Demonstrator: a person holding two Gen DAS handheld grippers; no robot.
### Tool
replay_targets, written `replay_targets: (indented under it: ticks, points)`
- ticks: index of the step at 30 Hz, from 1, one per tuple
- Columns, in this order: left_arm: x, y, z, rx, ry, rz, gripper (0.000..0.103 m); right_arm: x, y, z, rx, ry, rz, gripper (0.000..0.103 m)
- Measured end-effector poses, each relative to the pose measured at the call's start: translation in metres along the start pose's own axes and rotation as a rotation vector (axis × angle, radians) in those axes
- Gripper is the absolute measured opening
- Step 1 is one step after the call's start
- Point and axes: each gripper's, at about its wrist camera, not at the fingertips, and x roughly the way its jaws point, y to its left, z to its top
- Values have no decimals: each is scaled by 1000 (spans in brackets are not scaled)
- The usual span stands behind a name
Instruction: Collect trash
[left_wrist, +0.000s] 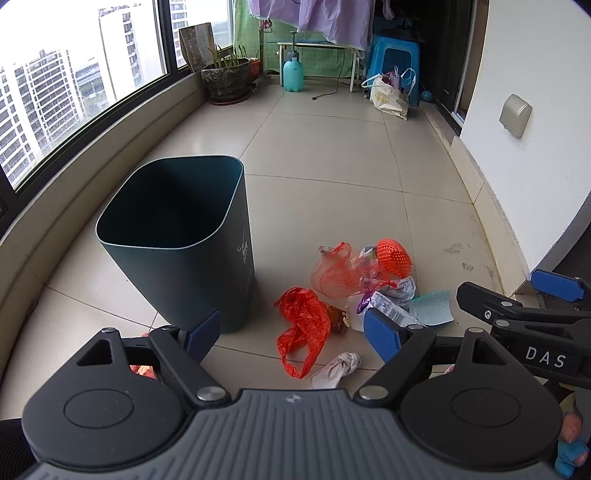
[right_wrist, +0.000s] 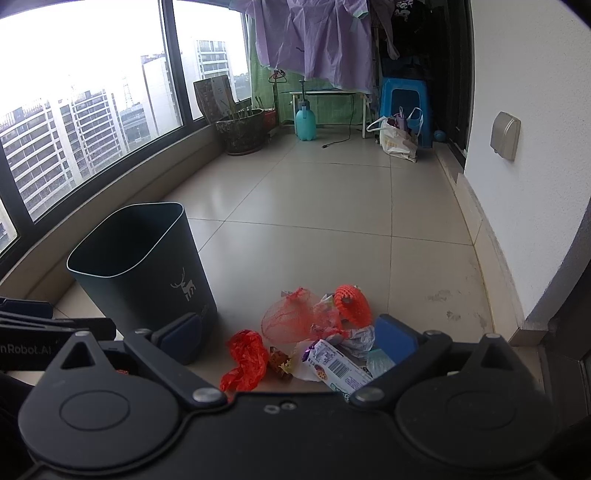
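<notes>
Both grippers, left (left_wrist: 291, 336) and right (right_wrist: 291, 339), spread wide and empty above trash (left_wrist: 347, 291) heaped just right of the upright bin (left_wrist: 173, 240): likely to snag the net (left_wrist: 338, 271), dragging neighbours along, or nudge the bin over.

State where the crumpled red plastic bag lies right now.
In both wrist views the red plastic bag lies on the floor tiles, just right of the dark green bin, at the litter pile's near-left edge.

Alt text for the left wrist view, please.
The open left gripper hovers above a litter pile on a tiled floor: a red plastic bag, orange mesh netting and crumpled paper. A dark teal bin stands upright just left of it.
</notes>
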Motion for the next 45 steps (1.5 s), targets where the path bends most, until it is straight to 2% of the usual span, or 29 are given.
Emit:
replay_targets:
  ticks: [10,27,34,45]
  points:
    - [-1,-2,0,11,-16,25,85,-6,0,2,-3,-14,9,100]
    - [-3,2,1,-1,-19,17,85,-7,0,0,-10,-23,14,98]
    - [-5,6,1,-31,-20,-24,85,-9,3,1,-20,-32,14,98]
    - [0,9,3,-53,11,-5,85,-10,2,2,-18,-30,18,98]
